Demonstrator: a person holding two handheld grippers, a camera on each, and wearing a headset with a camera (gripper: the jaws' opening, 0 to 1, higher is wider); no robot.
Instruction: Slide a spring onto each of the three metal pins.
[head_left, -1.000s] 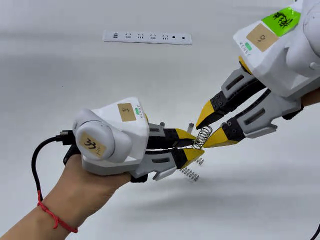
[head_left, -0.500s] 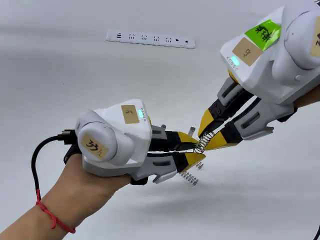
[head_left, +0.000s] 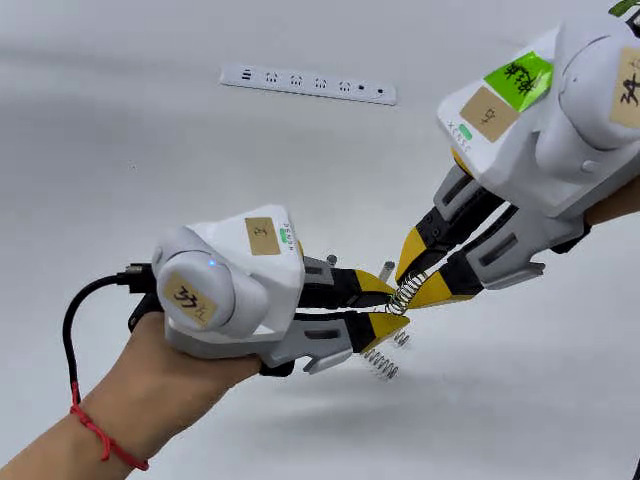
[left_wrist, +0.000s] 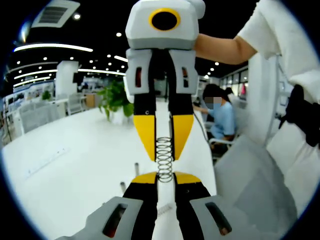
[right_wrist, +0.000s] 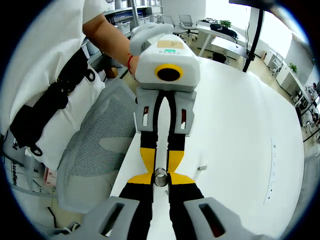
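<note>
The right gripper (head_left: 416, 284) is pinching a spring (head_left: 404, 294) between its yellow tips, holding it in the air just above the white table (head_left: 150, 170). The left gripper (head_left: 386, 302) is meeting the spring's other end with its jaws drawn close, and I cannot tell whether they are gripping anything. A second spring (head_left: 380, 362) is lying on the table just beneath, near an upright metal pin (head_left: 386, 269).
</note>
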